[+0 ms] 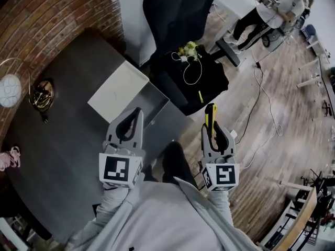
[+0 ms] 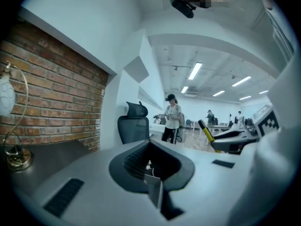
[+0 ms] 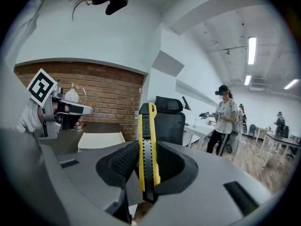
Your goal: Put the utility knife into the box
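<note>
**Knife held in right gripper, clear of box**

The right gripper (image 1: 211, 132) is clamped on the yellow-and-black utility knife (image 3: 146, 140), which stands upright between its jaws, blade end hidden. The left gripper (image 1: 135, 116) has its jaws together on nothing. The white box (image 1: 118, 90) sits on the dark table (image 1: 63, 140), beyond the left gripper and apart from the knife. An office chair (image 1: 178, 14) stands behind the box.

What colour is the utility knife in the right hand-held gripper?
Yellow utility knife with a black centre strip; shows best in the right gripper view.
</note>
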{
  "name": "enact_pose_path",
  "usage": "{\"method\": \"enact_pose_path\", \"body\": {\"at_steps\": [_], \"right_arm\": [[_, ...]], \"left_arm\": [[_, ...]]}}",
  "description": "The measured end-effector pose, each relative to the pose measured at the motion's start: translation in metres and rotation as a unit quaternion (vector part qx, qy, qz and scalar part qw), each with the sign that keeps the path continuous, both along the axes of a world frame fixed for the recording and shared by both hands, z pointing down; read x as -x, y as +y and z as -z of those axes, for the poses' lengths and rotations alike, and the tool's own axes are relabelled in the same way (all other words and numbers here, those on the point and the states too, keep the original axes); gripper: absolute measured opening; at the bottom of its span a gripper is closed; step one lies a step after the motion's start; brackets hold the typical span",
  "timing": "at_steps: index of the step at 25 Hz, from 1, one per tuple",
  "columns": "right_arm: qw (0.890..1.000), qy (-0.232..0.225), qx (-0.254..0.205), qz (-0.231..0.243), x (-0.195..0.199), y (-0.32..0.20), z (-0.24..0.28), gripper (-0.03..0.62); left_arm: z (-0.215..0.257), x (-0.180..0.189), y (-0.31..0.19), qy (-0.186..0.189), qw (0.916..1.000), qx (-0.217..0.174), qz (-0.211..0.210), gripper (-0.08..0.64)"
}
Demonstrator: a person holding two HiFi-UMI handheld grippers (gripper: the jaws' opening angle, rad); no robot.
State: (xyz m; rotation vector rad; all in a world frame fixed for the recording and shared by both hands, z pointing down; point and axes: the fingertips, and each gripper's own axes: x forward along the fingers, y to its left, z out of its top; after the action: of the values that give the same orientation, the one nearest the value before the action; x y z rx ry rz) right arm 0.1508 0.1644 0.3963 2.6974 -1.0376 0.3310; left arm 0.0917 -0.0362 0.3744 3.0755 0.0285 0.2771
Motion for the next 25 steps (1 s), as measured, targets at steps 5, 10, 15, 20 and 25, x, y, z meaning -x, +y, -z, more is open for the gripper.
{"method": "enact_pose_path", "body": {"at_steps": [5,10,15,20,25], "right_arm": [[0.992,0.007,-0.005,0.126,-0.050,-0.059,0.005,0.129],[0.971,0.008,-0.017,0.239,-0.082,-0.114,0.013,0.129],[0.942,0.006,-0.029,0.334,-0.093,-0.164,0.021,0.129],[0.913,0.002,-0.039,0.405,-0.095,-0.197,0.022,0.129],[0.883,-0.002,-0.043,0.467,-0.082,-0.223,0.022,0.129]], "left_arm": [[0.009,-0.013,-0.036,0.009,0.9937,-0.007,0.112,0.020],[0.020,-0.005,-0.061,0.007,0.9742,-0.018,0.225,0.020],[0.030,0.013,-0.080,0.000,0.9471,-0.031,0.319,0.020],[0.034,0.026,-0.086,-0.006,0.9204,-0.039,0.389,0.020],[0.032,0.047,-0.088,-0.013,0.8931,-0.040,0.448,0.019]]}}
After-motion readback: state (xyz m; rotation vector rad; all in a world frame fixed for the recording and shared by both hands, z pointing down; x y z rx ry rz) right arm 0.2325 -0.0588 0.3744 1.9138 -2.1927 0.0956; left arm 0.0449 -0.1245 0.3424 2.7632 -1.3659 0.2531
